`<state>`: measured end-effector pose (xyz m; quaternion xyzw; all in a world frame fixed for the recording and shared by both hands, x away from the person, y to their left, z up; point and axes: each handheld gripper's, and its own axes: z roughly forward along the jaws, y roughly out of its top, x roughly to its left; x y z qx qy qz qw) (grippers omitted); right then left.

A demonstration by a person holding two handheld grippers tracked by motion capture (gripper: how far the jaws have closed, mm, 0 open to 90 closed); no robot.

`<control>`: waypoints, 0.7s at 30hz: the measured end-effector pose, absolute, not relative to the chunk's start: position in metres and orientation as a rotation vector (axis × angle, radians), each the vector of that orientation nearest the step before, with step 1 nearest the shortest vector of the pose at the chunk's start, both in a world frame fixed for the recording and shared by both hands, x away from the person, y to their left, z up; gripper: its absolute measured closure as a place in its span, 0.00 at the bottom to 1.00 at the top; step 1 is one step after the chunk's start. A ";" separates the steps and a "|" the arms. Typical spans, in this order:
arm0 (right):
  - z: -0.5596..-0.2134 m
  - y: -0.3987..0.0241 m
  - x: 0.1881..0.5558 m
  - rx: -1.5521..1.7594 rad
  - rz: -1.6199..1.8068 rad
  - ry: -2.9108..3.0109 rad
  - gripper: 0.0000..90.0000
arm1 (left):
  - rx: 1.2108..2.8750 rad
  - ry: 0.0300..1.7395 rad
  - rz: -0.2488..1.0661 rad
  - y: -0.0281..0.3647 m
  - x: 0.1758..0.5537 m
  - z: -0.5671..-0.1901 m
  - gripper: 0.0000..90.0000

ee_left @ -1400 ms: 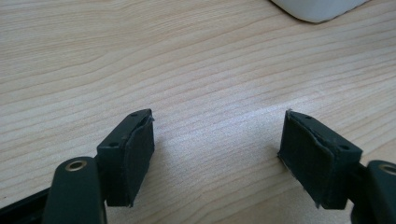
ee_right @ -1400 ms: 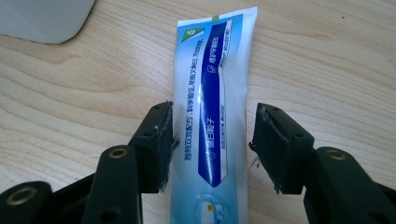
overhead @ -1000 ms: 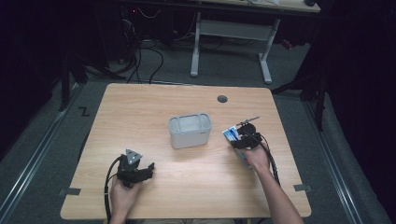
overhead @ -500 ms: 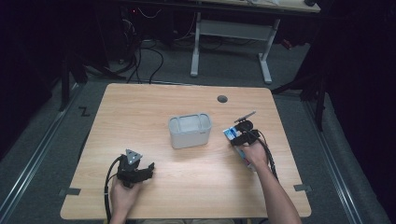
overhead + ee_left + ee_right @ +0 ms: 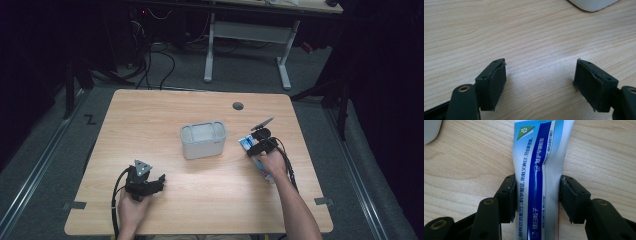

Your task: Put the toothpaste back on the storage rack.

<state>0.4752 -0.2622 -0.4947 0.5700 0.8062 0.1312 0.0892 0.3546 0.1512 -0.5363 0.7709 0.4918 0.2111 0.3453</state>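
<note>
1. The right gripper (image 5: 537,195) has its jaws pressed against both sides of a blue-and-white tube (image 5: 539,170) lying on the wooden surface (image 5: 165,115).
2. The tube sits just right of a grey tub (image 5: 202,140) at the centre.
3. The left gripper (image 5: 540,77) rests near the front edge, jaws wide apart, holding nothing.

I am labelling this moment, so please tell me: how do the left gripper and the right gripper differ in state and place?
The left gripper is open with bare wood between its jaws; the right gripper is shut on a blue-and-white tube. The left gripper sits near the table's front edge; the right gripper lies right of the grey bin. Both have black jaws and are hand-held.
</note>
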 end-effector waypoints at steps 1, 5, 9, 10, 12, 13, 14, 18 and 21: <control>-0.495 -0.261 0.475 1.681 0.377 2.403 0.56 | 2.001 1.277 0.548 0.151 0.355 -0.536 0.29; -0.494 -0.260 0.476 1.663 0.360 2.413 0.60 | 2.000 1.278 0.548 0.151 0.355 -0.536 0.29; -0.492 -0.259 0.474 1.636 0.354 2.408 0.69 | 2.000 1.278 0.547 0.151 0.355 -0.536 0.29; -0.490 -0.259 0.474 1.635 0.348 2.407 0.72 | 2.000 1.278 0.547 0.151 0.355 -0.536 0.29; -0.487 -0.263 0.474 1.647 0.363 2.406 0.77 | 1.998 1.278 0.547 0.151 0.355 -0.536 0.29; -0.487 -0.263 0.474 1.647 0.363 2.406 0.77 | 1.998 1.278 0.547 0.151 0.355 -0.536 0.29; -0.486 -0.263 0.475 1.662 0.362 2.407 0.77 | 1.997 1.278 0.547 0.151 0.355 -0.536 0.29; -0.483 -0.263 0.478 1.644 0.364 2.420 0.80 | 1.995 1.278 0.545 0.152 0.355 -0.536 0.29; -0.481 -0.265 0.478 1.654 0.373 2.422 0.80 | 1.995 1.278 0.545 0.152 0.355 -0.536 0.29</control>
